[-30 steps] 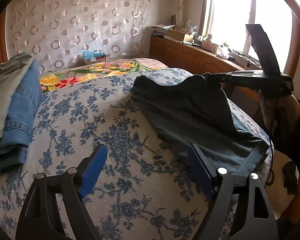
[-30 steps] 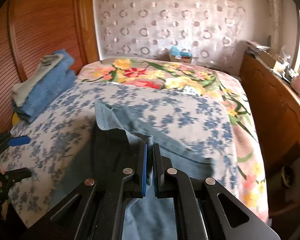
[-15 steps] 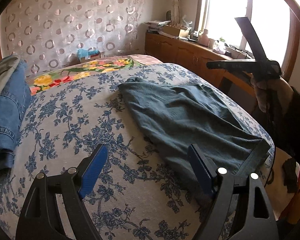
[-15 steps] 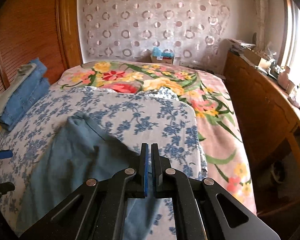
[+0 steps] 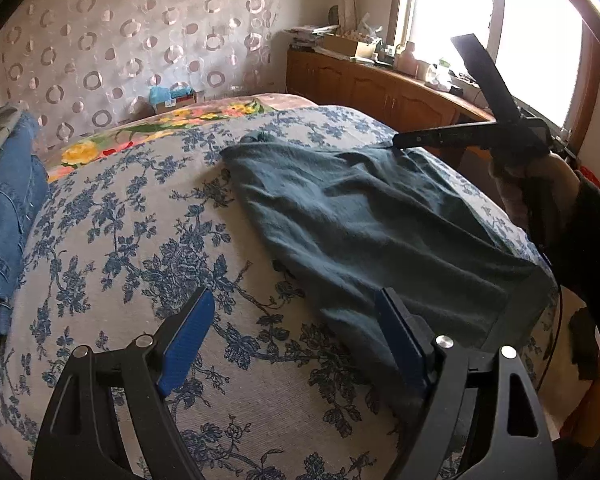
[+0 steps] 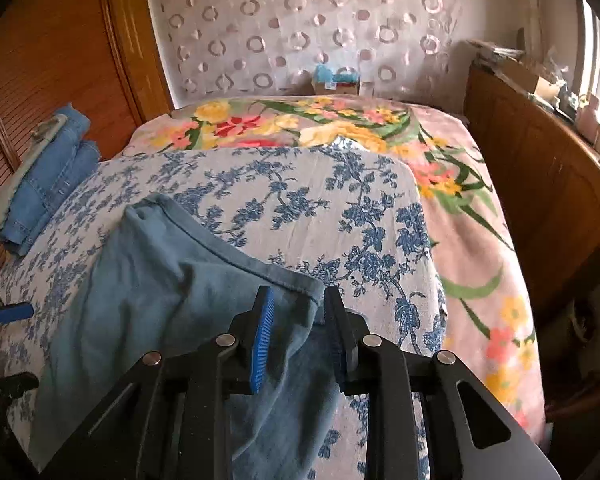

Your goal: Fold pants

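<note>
A pair of grey-blue pants [image 5: 372, 224] lies folded lengthwise on the blue-flowered bedspread [image 5: 140, 248]; it also shows in the right wrist view [image 6: 160, 280]. My left gripper [image 5: 292, 336] is open and empty, low over the spread, its right finger at the pants' near edge. My right gripper [image 6: 298, 340] is open a little, its fingers either side of the pants' corner hem [image 6: 312, 292]. It also shows in the left wrist view [image 5: 396, 142], at the pants' far right edge.
A stack of folded jeans [image 6: 48, 176] sits at the bed's left side by the wooden headboard [image 6: 60, 60]. A bright floral blanket [image 6: 340, 124] covers the far bed. A wooden cabinet [image 6: 540, 168] with clutter runs along the right under the window.
My right gripper laid the lifted pants flat on the bed, then opened from shut. The left gripper stayed open and moved little.
</note>
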### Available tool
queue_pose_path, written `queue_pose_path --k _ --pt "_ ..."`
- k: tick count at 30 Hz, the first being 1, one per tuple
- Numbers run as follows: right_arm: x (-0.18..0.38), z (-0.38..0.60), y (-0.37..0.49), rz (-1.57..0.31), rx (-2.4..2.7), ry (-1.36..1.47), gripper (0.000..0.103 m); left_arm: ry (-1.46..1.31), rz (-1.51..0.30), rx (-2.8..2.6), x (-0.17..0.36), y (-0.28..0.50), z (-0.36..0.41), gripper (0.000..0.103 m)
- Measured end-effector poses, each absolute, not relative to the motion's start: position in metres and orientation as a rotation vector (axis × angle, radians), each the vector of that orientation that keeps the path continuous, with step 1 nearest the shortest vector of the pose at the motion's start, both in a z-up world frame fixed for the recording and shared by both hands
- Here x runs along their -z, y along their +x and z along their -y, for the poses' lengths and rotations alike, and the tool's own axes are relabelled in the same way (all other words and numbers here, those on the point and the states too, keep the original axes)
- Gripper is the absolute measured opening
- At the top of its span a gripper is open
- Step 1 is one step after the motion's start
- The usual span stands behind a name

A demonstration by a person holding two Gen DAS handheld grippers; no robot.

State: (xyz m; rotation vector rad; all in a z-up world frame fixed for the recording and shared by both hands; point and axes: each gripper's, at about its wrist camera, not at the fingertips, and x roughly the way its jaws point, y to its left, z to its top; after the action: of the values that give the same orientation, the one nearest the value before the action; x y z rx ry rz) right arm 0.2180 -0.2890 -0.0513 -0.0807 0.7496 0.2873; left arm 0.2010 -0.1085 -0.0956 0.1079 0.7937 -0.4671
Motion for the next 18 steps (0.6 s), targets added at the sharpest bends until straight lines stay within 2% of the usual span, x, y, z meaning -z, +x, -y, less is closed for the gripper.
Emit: queue_pose_path --k 7,9,11,18 --pt "0.062 0.288 0.246 -0.812 -0.267 -0.097 0.026 0.100 -0.814 0.458 0.098 0.204 0.107 0.083" --pt "0.060 0.287 0.246 -0.806 -0.268 -0.100 0.012 0.101 -0.818 0.458 0.099 0.204 0.107 0.083" --pt "0.055 0.287 0.241 -0.786 -0.268 -0.107 0.004 0.102 -0.822 0.458 0.100 0.204 0.107 0.083" --pt "0.035 0.288 0.221 -0.692 -0.245 -0.152 0.003 0.105 -0.817 0.459 0.100 0.205 0.108 0.083"
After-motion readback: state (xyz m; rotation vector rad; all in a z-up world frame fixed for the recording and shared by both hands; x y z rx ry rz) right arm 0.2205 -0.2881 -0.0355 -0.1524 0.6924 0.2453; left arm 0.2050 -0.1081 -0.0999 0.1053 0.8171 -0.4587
